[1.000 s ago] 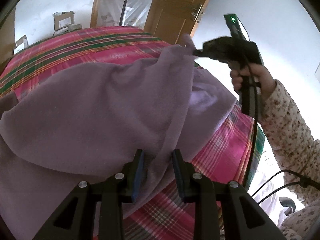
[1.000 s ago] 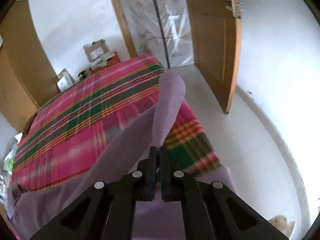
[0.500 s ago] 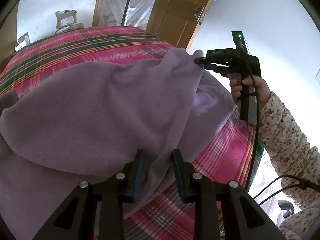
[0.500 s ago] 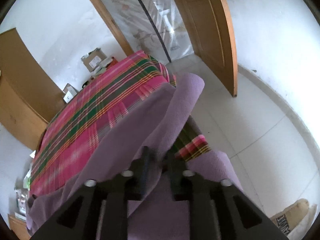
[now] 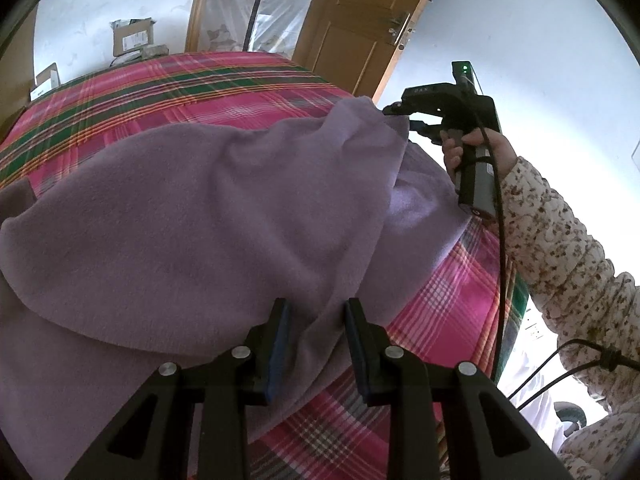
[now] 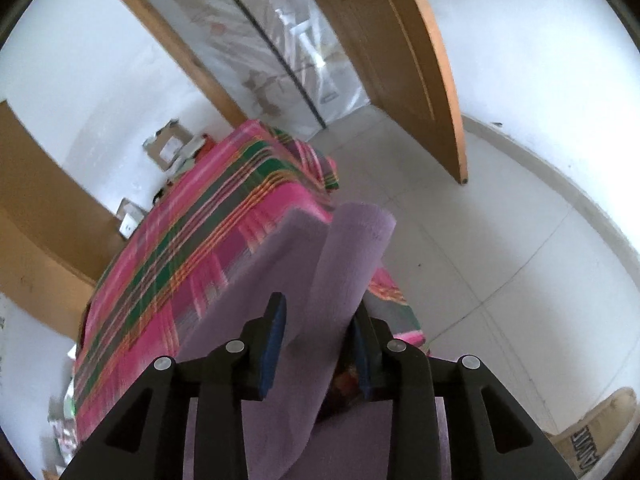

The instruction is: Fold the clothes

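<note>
Purple garment lies lengthwise along plaid bed; both jaws apart, fabric between, right's just closing.

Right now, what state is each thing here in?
Cloth: partly folded over on the bed, one flap raised.
Left gripper: jaws apart, cloth between, grip unclear.
Right gripper: open around the flap, jaws have just been closing.
Door: open.
Bed: covered with a plaid sheet.
</note>
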Demonstrator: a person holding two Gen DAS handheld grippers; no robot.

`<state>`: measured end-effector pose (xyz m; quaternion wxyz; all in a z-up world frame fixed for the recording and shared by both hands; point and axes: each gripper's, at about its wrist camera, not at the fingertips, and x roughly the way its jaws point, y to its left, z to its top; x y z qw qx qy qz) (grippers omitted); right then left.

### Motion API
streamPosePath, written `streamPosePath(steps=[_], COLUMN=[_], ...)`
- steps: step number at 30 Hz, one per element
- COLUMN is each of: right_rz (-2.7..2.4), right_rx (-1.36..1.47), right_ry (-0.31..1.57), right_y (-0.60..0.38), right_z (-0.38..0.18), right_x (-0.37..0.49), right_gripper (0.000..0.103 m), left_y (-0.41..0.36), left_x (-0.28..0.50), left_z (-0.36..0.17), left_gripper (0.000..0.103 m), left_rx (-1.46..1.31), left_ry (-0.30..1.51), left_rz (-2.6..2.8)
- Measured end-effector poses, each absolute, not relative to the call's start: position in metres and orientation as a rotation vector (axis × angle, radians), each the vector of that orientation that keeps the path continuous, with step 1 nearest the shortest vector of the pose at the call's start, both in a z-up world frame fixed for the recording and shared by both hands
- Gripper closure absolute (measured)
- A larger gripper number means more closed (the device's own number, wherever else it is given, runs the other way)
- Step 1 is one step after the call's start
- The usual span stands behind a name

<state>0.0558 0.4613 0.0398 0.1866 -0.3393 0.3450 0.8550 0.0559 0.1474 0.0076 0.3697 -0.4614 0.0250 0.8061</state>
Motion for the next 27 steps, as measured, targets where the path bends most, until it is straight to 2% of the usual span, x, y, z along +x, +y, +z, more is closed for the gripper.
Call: streamPosePath(steps=[1, 4, 13, 27], right_rz=[2.395, 2.404, 2.483, 2.530], right_rx=[-0.960, -0.955, -0.844, -0.703], right_ry=[0.969, 0.949, 0.855, 0.800], right_y=[0.462, 0.462, 0.453, 0.456], right_z=[0.039, 0.040, 0.073, 0.110], right_x=[0.055, 0.057, 0.080, 0.129], right_gripper=[0.095, 0.099, 0.100, 0.100], left_y=[0.147, 0.146, 0.149, 0.145], left_x=[0.056, 0.055, 0.055, 0.071], left_z=[0.008, 0.007, 0.007, 0.039], left_gripper=[0.075, 0.082, 0.095, 0.097], left_rx=[-1.184, -1.189, -1.172, -1.045], left_ry=[0.062, 0.059, 0.093, 0.067], left_rz=[2.071, 2.083, 2.113, 2.151])
